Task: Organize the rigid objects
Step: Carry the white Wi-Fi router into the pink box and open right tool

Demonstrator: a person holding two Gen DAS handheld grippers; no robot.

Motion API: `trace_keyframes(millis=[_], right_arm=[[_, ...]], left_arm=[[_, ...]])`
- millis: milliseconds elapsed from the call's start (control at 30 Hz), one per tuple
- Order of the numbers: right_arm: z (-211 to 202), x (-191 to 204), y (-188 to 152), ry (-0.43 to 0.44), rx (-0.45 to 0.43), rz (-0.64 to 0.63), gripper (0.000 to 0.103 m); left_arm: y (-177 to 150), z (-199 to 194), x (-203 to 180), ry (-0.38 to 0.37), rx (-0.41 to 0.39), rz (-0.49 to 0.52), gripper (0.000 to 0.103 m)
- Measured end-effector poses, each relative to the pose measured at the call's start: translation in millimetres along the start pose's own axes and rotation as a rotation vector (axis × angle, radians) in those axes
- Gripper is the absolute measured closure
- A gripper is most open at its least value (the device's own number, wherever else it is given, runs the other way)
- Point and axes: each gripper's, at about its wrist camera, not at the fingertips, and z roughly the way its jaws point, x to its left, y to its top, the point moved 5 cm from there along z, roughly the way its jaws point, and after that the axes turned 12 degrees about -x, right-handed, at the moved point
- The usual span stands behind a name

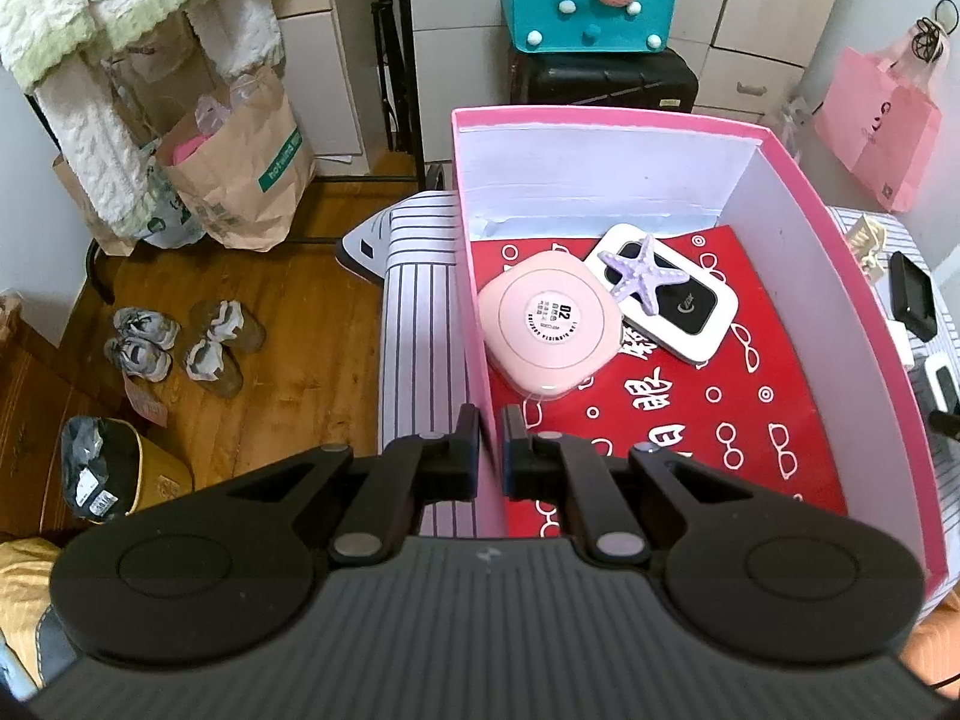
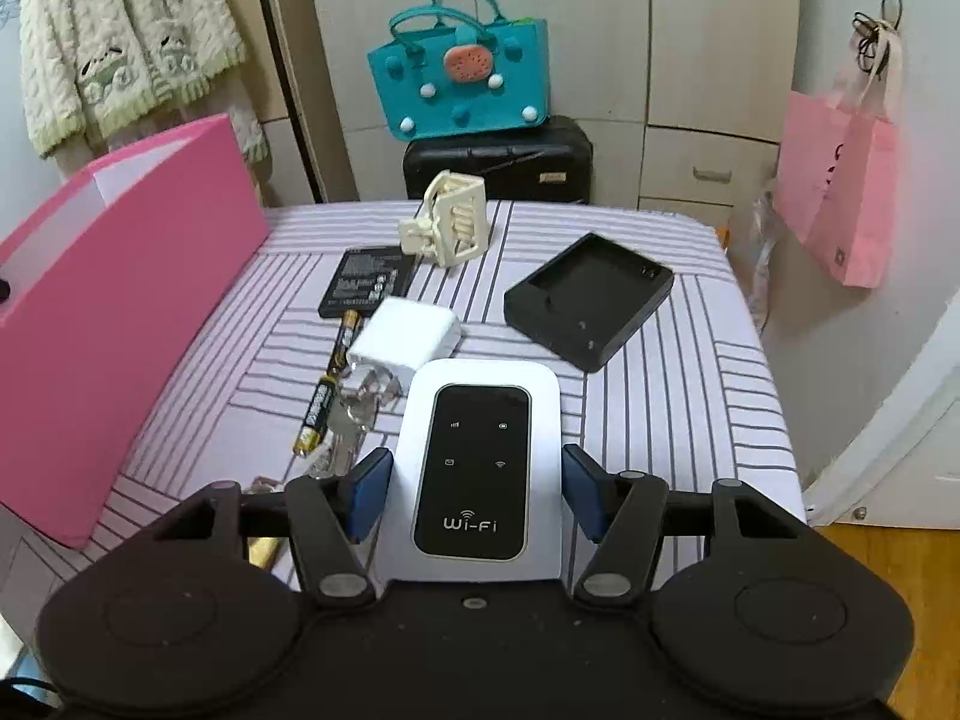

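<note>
Clamped on the pink box's near left wall, the left gripper has its black fingers pinching the thin wall between them, almost fully together. Left of the box, striped cloth covers the table edge, and shoes sit on the wooden floor below. Inside the box, on a red patterned liner, a pink rounded case lies against the left wall; its near edge is partly hidden by that wall. Just right of it, a white Wi-Fi device lies flat with a purple starfish resting on top, covering part of its dark screen.

From the right wrist view, the right gripper straddles a second white Wi-Fi router, its blue pads standing at either side; whether they actually press the casing is hard to tell. The router's near end is cut off by the gripper body. To its left lie two AA batteries end to end, then a white charger plug, its prongs blurred. Behind sit a flat black battery and a cream hair claw; further right is a black charging cradle.
</note>
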Motion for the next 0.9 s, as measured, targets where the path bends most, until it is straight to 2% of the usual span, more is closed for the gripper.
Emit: trace_keyframes(millis=[167, 300, 400, 533, 733, 833, 900], right_arm=[[-15, 10, 16, 0.020, -0.041, 0.005, 0.037], [-30, 28, 42, 0.090, -0.093, -0.016, 0.037], [-42, 49, 66, 0.172, -0.137, -0.052, 0.037], [-48, 88, 95, 0.334, -0.158, -0.104, 0.037], [-24, 163, 118, 0.562, -0.103, -0.216, 0.037], [-6, 201, 122, 0.674, -0.029, -0.255, 0.037], [9, 220, 120, 0.716, 0.042, -0.274, 0.037]], left_arm=[[-2, -1, 3, -0.015, -0.002, -0.014, 0.096], [-2, -1, 2, -0.018, -0.007, -0.009, 0.096], [-2, 0, 2, -0.019, -0.005, -0.007, 0.096], [-2, 1, 2, -0.020, -0.003, -0.007, 0.096], [-3, 0, 4, -0.025, -0.009, -0.023, 0.095], [-4, 0, 5, -0.027, -0.010, -0.027, 0.095], [-4, 0, 5, -0.030, -0.011, -0.027, 0.095]])
